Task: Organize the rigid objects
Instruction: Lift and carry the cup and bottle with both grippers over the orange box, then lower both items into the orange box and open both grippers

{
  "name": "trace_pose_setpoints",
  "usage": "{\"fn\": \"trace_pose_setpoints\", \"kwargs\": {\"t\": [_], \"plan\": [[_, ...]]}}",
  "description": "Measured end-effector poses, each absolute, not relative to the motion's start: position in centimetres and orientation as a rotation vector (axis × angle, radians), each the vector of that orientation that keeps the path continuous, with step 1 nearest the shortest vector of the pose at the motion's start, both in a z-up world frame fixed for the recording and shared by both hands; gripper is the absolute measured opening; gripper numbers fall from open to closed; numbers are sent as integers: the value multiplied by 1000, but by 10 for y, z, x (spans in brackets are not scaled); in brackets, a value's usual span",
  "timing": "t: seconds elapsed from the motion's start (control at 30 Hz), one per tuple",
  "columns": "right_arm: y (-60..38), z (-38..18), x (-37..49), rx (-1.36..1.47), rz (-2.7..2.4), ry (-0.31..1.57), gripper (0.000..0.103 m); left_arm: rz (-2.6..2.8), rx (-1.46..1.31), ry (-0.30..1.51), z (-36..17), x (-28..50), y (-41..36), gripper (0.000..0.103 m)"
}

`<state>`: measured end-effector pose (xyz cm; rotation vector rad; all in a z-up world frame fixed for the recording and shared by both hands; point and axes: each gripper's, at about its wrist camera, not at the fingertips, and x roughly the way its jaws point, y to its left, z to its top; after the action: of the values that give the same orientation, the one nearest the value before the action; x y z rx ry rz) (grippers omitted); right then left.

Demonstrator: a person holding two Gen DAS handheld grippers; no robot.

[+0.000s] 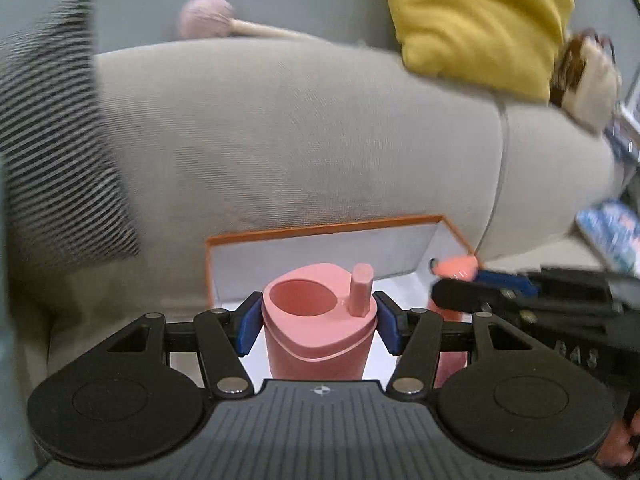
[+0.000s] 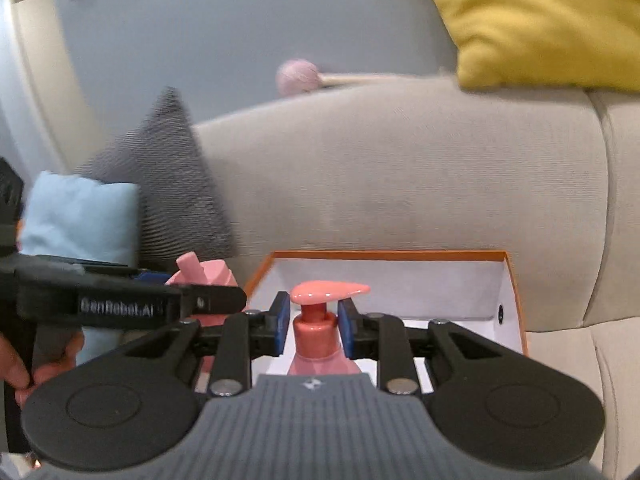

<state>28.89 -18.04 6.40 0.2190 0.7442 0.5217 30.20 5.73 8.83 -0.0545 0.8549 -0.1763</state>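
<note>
My left gripper (image 1: 319, 322) is shut on a pink toothbrush holder (image 1: 316, 340) with a hole and a short peg on its lid, held upright over the near part of an orange-rimmed white box (image 1: 320, 230). My right gripper (image 2: 314, 326) is shut on the neck of a pink pump bottle (image 2: 318, 328), held upright over the same box (image 2: 384, 257). The right gripper (image 1: 472, 292) shows in the left wrist view, and the left gripper (image 2: 224, 298) with the holder (image 2: 216, 272) shows in the right wrist view.
The box sits on a beige sofa (image 1: 300, 132). A striped grey cushion (image 1: 52, 152), a light blue cushion (image 2: 80, 216) and a yellow cushion (image 1: 480, 16) lie around. A pink-headed wooden mallet (image 1: 216, 20) rests on the sofa back. Magazines (image 1: 612, 236) lie at the right.
</note>
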Motion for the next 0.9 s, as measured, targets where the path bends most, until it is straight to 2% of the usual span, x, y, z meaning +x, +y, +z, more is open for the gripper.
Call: {"fn": "trace_pose_setpoints", "kwargs": {"t": [0.33,0.7,0.9], "plan": [[-138,-3,377,248,537,848,27,-187,124,929,18,371,64,67],[-119,-35,406,279,557,884,29,-226,331,936,-11,395,52,67],[-109,-43,408,290,578,903,31,-223,379,922,-10,397,45,73]]}}
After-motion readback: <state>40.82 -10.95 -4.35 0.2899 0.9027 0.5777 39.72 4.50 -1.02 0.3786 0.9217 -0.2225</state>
